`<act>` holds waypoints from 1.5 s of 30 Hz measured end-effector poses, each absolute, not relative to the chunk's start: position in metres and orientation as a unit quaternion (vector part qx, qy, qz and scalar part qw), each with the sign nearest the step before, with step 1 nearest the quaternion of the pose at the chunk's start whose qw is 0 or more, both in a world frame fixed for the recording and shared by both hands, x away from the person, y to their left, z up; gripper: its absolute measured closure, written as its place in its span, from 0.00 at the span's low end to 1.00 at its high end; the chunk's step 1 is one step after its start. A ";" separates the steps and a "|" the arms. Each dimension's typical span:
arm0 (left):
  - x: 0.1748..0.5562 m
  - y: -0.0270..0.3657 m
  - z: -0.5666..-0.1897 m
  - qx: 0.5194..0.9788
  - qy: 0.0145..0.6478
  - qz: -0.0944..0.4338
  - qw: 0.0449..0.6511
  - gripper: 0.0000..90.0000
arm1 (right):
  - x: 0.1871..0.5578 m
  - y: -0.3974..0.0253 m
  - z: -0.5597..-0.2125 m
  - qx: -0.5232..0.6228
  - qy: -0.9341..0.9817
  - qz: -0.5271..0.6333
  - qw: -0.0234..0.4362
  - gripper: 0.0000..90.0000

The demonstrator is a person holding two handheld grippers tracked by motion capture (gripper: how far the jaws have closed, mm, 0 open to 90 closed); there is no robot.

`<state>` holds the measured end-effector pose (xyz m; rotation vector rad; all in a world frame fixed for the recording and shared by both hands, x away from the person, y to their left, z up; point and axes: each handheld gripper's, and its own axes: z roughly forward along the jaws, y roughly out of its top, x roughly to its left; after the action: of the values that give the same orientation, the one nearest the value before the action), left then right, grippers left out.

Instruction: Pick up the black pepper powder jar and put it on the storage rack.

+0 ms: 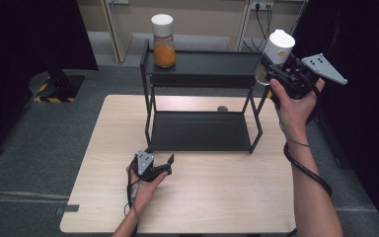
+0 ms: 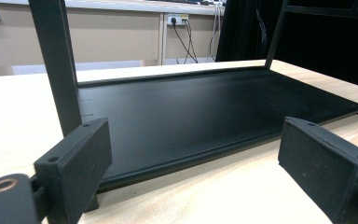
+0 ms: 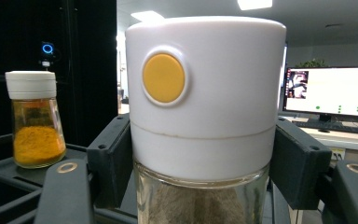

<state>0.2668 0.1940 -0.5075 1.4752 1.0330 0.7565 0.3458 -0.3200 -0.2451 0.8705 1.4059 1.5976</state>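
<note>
landmark: black two-tier rack (image 1: 201,74) on the wooden table (image 1: 103,148); all places given relative to it.
right gripper (image 1: 276,74): pinching the white-capped jar (image 1: 278,49) just under the cap, held at the rack's right end, about level with the top shelf, seemingly not yet resting on it. In the right gripper view, jaws press both sides of the cap's lower edge (image 3: 205,116).
jar contents: greyish-brown fill, hard to tell more.
orange jar (image 1: 163,42): upright at the left end of the top shelf, well apart from the held one.
left gripper (image 1: 162,166): jaws spread, nothing between them, idle on the table just in front of the rack's front-left leg; the left gripper view looks along the bare lower shelf (image 2: 205,112).
step (judged): setting the held jar onto the top shelf.
do well: keep jar vertical; clear the shelf's raised rim before moving inward; lower until the base sits flat, then spread jaws slowly.
risk: grip is high, near the cap, so the base could swing and clip the rim or the right post.
spacing: leave a gap to the orange jar.
small dark round thing (image 1: 222,108): on the table behind the lower shelf, not in the way.
</note>
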 end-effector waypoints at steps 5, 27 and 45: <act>0.267 0.194 -0.508 0.626 0.438 0.321 0.560 0.10 | 0.352 -0.319 -0.243 0.352 0.558 0.631 0.407 0.34; 0.267 0.195 -0.507 0.627 0.438 0.320 0.559 0.10 | 0.379 -0.308 -0.229 0.375 0.563 0.618 0.401 0.34; 0.267 0.195 -0.507 0.626 0.438 0.320 0.560 0.10 | 0.405 -0.303 -0.223 0.400 0.567 0.605 0.392 0.34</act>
<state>0.2669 0.1947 -0.5074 1.4762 1.0328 0.7551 0.4049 -0.3025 -0.2235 1.0154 1.4392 1.5361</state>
